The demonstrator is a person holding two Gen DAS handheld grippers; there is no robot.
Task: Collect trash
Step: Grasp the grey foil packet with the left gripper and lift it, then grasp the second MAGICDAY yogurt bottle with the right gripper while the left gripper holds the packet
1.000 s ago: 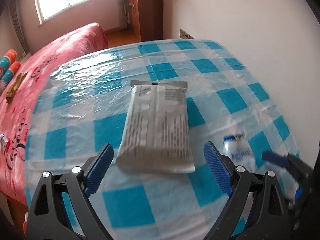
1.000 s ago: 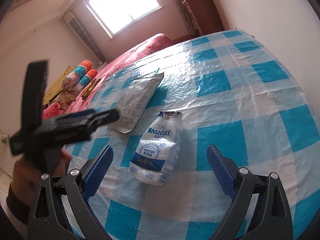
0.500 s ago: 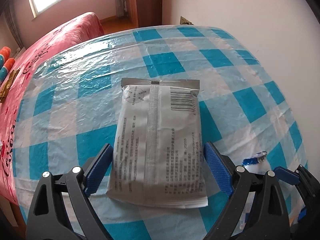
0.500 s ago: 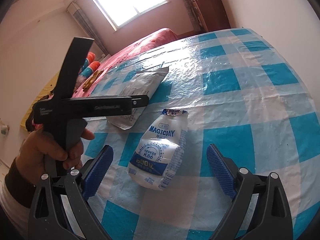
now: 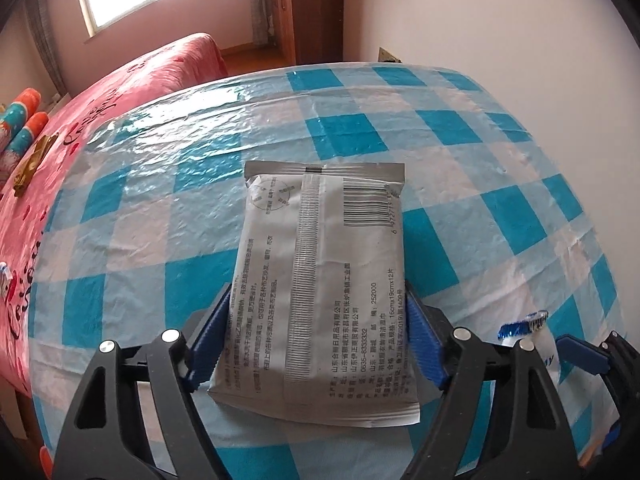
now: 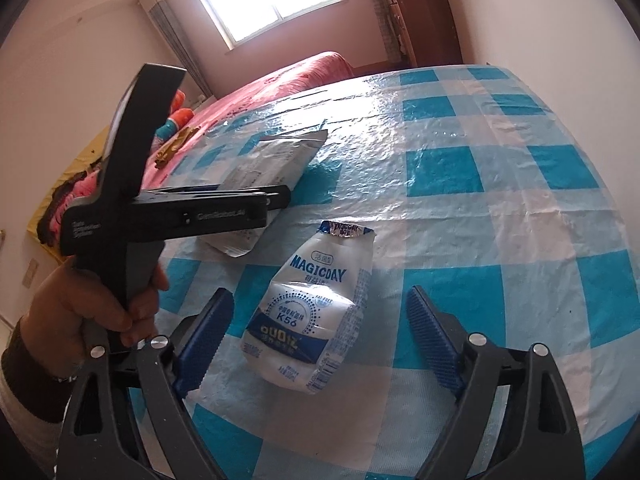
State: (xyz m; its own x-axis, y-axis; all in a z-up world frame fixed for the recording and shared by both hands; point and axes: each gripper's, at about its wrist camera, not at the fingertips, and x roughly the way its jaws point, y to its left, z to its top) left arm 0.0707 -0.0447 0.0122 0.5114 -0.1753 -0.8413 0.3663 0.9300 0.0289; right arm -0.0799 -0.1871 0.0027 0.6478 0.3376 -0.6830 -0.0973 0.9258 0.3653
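Note:
A grey printed wrapper pack (image 5: 320, 276) lies flat on the blue-and-white checked tablecloth (image 5: 168, 200). My left gripper (image 5: 318, 344) is open, its blue pads on either side of the pack's near half. A white MAGICDAY milk pouch (image 6: 312, 312) lies on the cloth between the open fingers of my right gripper (image 6: 316, 344). The pouch's top (image 5: 524, 322) shows at the right of the left wrist view. The grey pack (image 6: 272, 168) shows further back in the right wrist view, partly hidden by the left gripper's body (image 6: 168, 216).
A red bed (image 5: 120, 84) with toys lies beyond the table's left edge. A wooden wardrobe (image 5: 316, 4) stands at the back. A white wall (image 5: 500, 40) runs along the table's right side.
My left gripper has moved forward so its pads now flank the grey pack. My right gripper has come slightly closer to the milk pouch. Both stay open.

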